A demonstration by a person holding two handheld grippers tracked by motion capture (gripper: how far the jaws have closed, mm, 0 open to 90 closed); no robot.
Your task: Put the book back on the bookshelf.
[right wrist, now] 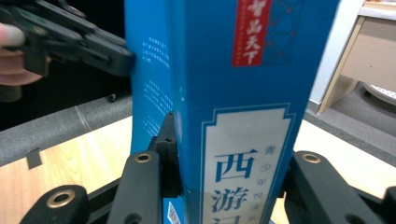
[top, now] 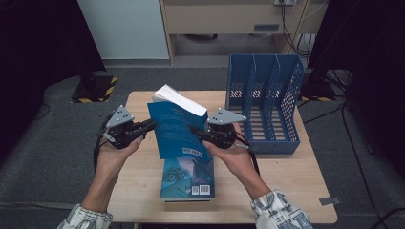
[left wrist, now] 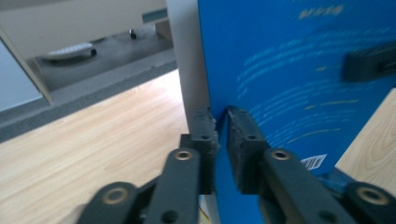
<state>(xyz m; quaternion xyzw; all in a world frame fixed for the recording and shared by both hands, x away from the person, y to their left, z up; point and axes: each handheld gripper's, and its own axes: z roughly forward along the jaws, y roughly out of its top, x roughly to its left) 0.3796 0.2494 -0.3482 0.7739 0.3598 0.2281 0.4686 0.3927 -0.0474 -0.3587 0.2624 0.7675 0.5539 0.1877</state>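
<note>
Grippers first: we see the left gripper and the right gripper holding one blue book between them, lifted off the table and tilted. In the left gripper view, the left gripper's jaws are nearly closed, pinching only the blue cover at its edge, with the white page block lying just outside the near jaw. In the right gripper view, the right gripper stands much wider apart, its jaws pressed against both sides of the book's spine, so it clasps the whole thickness. The same view shows the left gripper farther off, on the cover's far edge.

Below both grippers a second book lies flat on the table, its upper end hidden under the raised one. Beyond the right gripper and to its right, a blue file rack stands on the table, apart from the book.
</note>
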